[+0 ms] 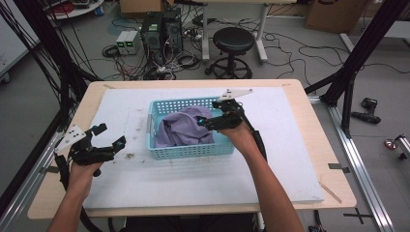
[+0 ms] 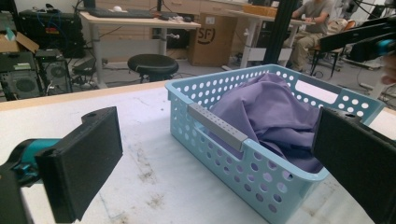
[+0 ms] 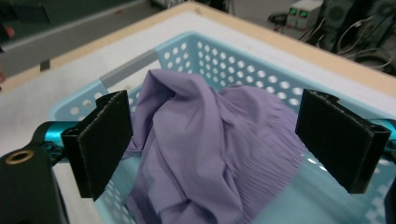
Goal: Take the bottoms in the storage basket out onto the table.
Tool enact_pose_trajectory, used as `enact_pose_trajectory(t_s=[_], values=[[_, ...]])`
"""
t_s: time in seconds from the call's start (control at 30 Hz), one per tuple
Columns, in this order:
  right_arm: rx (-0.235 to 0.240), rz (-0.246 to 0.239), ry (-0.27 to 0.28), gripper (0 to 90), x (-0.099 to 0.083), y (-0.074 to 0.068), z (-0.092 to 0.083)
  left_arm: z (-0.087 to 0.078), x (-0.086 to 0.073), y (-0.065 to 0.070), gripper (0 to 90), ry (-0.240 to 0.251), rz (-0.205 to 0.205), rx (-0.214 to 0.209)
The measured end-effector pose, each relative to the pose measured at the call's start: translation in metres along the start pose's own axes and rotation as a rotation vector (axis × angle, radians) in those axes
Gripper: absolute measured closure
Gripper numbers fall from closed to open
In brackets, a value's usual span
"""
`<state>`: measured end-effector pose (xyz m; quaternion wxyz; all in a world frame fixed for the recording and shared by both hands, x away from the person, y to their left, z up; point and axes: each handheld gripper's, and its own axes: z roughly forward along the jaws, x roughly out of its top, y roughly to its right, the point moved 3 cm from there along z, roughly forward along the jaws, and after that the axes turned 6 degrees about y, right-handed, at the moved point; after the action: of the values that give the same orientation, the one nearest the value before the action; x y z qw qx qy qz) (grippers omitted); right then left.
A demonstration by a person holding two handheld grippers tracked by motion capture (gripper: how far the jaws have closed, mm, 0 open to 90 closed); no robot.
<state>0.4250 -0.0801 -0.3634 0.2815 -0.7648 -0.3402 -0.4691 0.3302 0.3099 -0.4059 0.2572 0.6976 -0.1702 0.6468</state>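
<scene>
Purple cloth [image 1: 183,128] lies crumpled inside a light blue perforated basket [image 1: 189,151] near the middle of the white pad [image 1: 203,179] that covers the wooden table [image 1: 316,145]. Seen from the high view, the right gripper [image 1: 207,120] hangs over the basket's right half, just above the cloth, while the left gripper [image 1: 112,135] stays apart at the left, above bare pad near the table's left edge. The right gripper view adds what the high view cannot resolve: its two black pads [image 3: 103,140] stand wide apart on either side of the cloth's raised fold [image 3: 205,140], with nothing pinched between them. The left gripper view looks across the stained pad toward the basket's left wall [image 2: 243,163], where a grey handle strip [image 2: 217,126] is fixed; its pads [image 2: 79,163] are likewise spread wide and empty. Beyond the far edge, a black stool [image 1: 233,41] stands on the floor among cables.
</scene>
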Motion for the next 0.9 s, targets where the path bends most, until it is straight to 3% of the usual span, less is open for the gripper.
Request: enact_pose_trajectory(t_s=[0.07, 0.2, 0.3, 0.43, 0.6, 0.8, 0.9], values=[[0.011, -0.009, -0.033, 10.7, 0.000, -0.002, 0.017, 0.000, 0.000, 0.001, 1.9, 0.004, -0.007, -0.009], [0.053, -0.012, -0.042, 10.7, 0.001, -0.002, 0.039, -0.001, 0.001, 0.002, 1.9, 0.016, -0.010, -0.022], [0.059, -0.019, -0.096, 10.7, -0.002, 0.003, 0.065, 0.000, -0.001, 0.004, 1.9, 0.010, -0.009, -0.028], [0.059, 0.004, -0.125, 10.7, -0.008, 0.007, 0.081, 0.000, -0.003, 0.004, 1.9, 0.003, -0.009, -0.031], [0.053, -0.012, -0.197, 10.7, -0.018, 0.008, 0.101, -0.003, -0.004, 0.002, 1.9, 0.005, -0.017, -0.021], [0.027, -0.035, -0.237, 10.7, -0.026, 0.016, 0.110, -0.003, -0.006, 0.000, 1.9, 0.002, -0.034, -0.022], [0.026, -0.035, -0.286, 10.7, -0.034, 0.020, 0.116, -0.003, -0.006, 0.000, 1.9, 0.001, -0.031, -0.022]])
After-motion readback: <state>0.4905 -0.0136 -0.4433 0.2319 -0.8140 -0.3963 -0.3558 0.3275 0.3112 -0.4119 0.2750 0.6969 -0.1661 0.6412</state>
